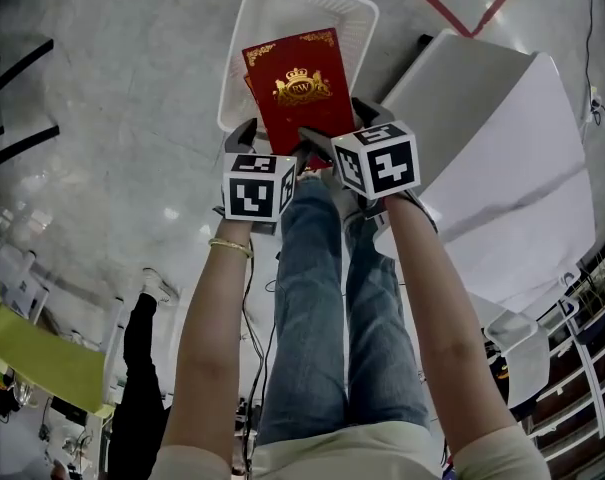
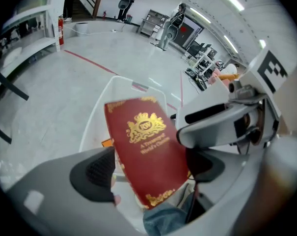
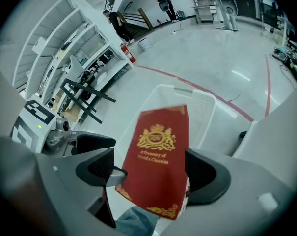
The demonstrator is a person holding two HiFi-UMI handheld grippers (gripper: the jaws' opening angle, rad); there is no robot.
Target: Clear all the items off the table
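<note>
While you hold both tools over the white basket (image 1: 244, 48) on the floor, the left gripper (image 2: 150, 170) and the right gripper (image 3: 149, 172) have their jaws wide apart and grasp nothing. The red book (image 1: 300, 88) is just beyond the jaws, tilted, above the basket beside the table (image 1: 502, 118).

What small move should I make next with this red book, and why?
Probably bring both grippers a little lower toward the white basket before letting go. The red book shows between the jaws of the left gripper and the right gripper, tilted, above the basket on the floor; a drop from here might clip the rim.
</note>
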